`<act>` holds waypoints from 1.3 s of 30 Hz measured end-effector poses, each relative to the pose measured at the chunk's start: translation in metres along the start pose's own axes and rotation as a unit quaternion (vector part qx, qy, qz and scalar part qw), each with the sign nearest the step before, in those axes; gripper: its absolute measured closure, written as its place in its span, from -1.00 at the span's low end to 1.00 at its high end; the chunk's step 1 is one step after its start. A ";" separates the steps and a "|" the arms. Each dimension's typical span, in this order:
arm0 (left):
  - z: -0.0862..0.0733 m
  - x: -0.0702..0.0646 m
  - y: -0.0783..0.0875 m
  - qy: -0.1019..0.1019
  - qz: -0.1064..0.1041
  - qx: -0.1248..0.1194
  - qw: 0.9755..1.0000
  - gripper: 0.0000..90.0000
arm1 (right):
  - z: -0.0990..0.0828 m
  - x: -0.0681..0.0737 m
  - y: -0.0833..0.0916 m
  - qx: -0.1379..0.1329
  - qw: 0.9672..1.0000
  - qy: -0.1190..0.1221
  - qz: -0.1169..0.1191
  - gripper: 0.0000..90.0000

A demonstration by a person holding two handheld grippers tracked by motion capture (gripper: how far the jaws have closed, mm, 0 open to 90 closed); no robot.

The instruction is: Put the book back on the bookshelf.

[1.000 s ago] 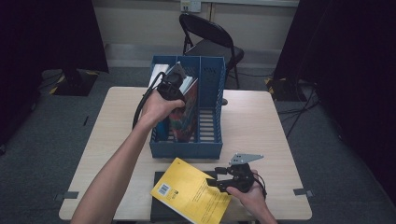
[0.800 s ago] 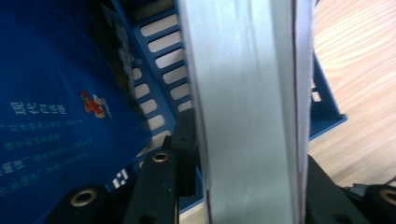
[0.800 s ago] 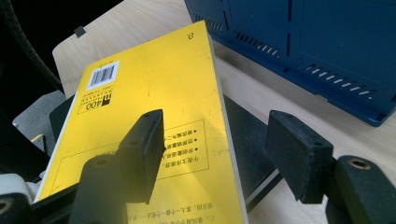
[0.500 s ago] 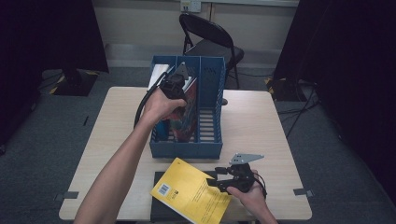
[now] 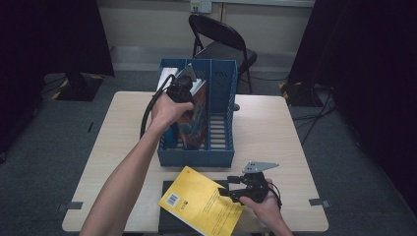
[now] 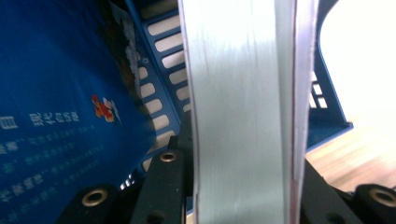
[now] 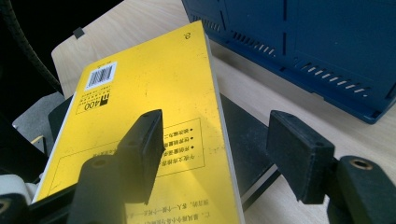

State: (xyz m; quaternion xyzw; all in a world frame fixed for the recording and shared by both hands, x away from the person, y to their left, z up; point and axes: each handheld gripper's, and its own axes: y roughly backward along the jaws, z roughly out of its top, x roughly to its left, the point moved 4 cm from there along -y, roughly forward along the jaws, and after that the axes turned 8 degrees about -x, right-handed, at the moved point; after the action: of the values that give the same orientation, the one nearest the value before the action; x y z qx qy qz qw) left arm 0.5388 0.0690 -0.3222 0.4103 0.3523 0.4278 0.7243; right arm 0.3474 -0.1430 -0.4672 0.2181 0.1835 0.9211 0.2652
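Standing upright in the left compartment of the blue file rack (image 5: 219, 147), a thick book (image 6: 243, 112) is clamped by the left tongs (image 5: 183, 87), whose black jaws press on both of its sides; the jaws have just been closing on it. Seen along the left gripper view, the book's pale page edges run up between the jaws, with a thin pink cover line on one side. Just beside it a blue-covered book (image 6: 56, 116) with white characters and a small red figure is leaned against the slotted rack wall. From the high view, the left hand (image 5: 167, 110) is held over the rack top, the forearm reaching in from the bottom edge.

Near the front edge of the surface (image 5: 275, 128), a yellow book (image 5: 201, 201) is laid with its barcode up, resting partly on a flat black object (image 5: 169, 223). The right tongs (image 5: 231, 191) are held open at the yellow book's right edge: in the right gripper view one jaw is seen over the yellow cover and the other over the black object beside it, neither pressing. The rack's blue front wall is seen well apart from the yellow book
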 end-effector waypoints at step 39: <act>0.022 0.014 -0.009 0.062 0.039 -0.055 0.996 0.65 | -0.002 0.000 -0.001 0.006 1.000 0.001 0.002 -0.23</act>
State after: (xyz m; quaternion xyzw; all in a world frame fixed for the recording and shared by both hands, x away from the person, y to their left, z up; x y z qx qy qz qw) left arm 0.5664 0.0728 -0.3237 0.3561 0.3559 0.4988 0.7055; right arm 0.3469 -0.1425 -0.4699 0.2188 0.1887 0.9208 0.2620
